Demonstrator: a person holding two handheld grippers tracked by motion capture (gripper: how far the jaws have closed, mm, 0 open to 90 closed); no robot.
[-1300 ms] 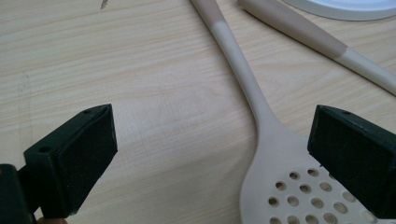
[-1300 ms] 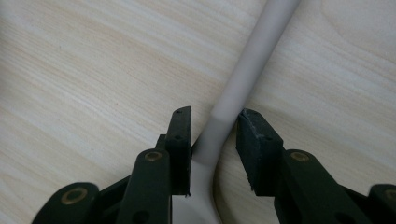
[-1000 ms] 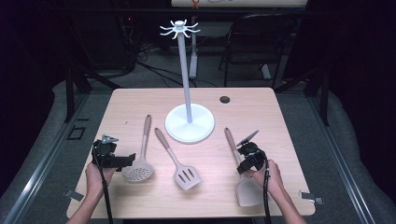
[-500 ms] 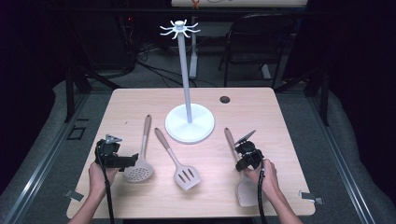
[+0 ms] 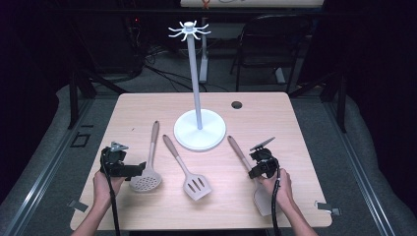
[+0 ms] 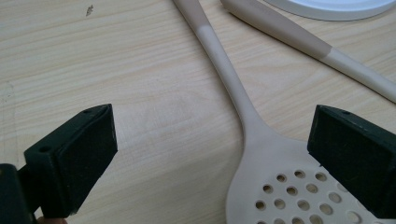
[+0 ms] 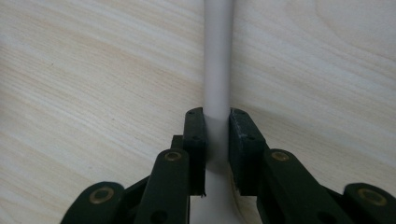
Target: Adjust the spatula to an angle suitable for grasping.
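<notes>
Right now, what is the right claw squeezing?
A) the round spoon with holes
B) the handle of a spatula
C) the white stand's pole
B: in the right gripper view the right claw pinches the spatula handle lying on the table.

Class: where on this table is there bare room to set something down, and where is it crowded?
Bare: the back-left corner of the table, and the front edge between slotted turner and right-hand spatula. Crowded: around the stand's base, where handles converge.
</notes>
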